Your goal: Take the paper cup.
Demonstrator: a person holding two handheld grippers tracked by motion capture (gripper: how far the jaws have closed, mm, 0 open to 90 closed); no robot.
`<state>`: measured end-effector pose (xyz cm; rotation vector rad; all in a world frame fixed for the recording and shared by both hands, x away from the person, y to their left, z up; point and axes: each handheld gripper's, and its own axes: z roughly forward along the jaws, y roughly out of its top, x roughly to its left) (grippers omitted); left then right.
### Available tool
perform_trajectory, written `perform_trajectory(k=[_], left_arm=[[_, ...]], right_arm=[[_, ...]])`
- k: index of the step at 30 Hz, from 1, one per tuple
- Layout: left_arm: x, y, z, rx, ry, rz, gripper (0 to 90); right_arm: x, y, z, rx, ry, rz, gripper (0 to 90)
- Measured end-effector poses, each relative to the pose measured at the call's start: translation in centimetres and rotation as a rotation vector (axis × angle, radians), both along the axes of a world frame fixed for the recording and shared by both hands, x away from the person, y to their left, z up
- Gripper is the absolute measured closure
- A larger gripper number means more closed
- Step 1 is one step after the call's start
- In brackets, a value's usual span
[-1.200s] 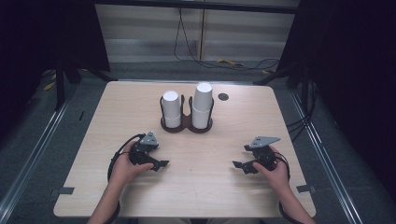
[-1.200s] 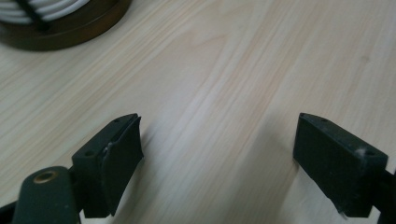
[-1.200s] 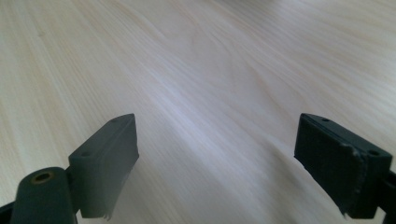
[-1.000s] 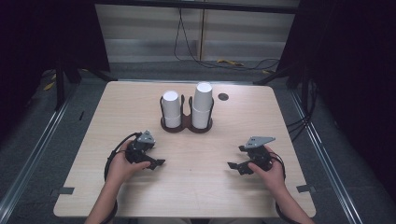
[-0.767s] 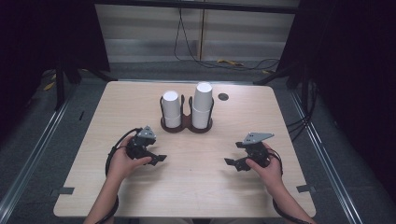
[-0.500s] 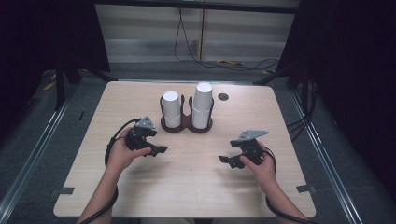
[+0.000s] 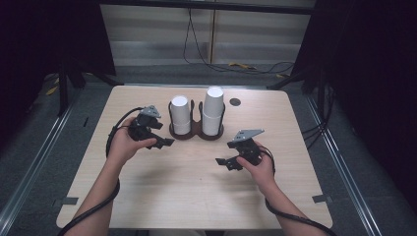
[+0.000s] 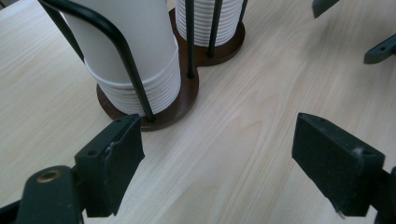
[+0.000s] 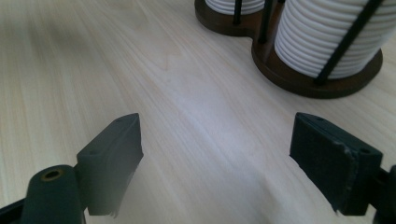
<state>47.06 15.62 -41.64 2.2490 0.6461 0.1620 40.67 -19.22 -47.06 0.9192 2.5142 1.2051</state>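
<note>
A dark wooden cup holder [image 7: 195, 133] with black wire uprights stands at the table's middle back. It holds a shorter stack of white paper cups [image 7: 180, 114] on the left and a taller stack [image 7: 213, 110] on the right. My left gripper [image 7: 162, 134] is open just left of the shorter stack. In the left gripper view the shorter stack [image 8: 135, 56] and the holder's base [image 8: 186, 91] lie just beyond the gripper [image 8: 219, 163]. My right gripper [image 7: 227, 156] is open, in front of the taller stack and apart from it. Its own view shows the gripper [image 9: 217, 163] empty, with the ribbed stack [image 9: 327, 42] ahead to the right.
The light wooden table [image 7: 196, 196] has bare room in front of the holder. A small dark round disc [image 7: 235, 102] sits behind the taller stack. Cables [image 7: 255, 66] lie on the floor past the far edge. The right gripper's jaw tips [image 8: 380, 46] show at the left gripper view's top right.
Both hands moved forward from the table's near half toward the cup holder. The left gripper came up beside the shorter stack and the right one drifted left. Both stayed open.
</note>
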Motion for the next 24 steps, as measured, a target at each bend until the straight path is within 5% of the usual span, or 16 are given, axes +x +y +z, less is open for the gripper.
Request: perform_trajectory(k=[20, 24], left_arm=[[2.5, -0.5, 4.0, -0.004, -0.031, -0.004, 16.4], [3.2, -1.0, 4.5, 0.026, -0.04, -0.017, 16.3]], right_arm=[[1.8, 3.8, 0.4, 0.009, -0.007, 0.044, 16.4], [2.1, 4.3, 0.1, 0.023, -0.001, 0.048, 16.4]])
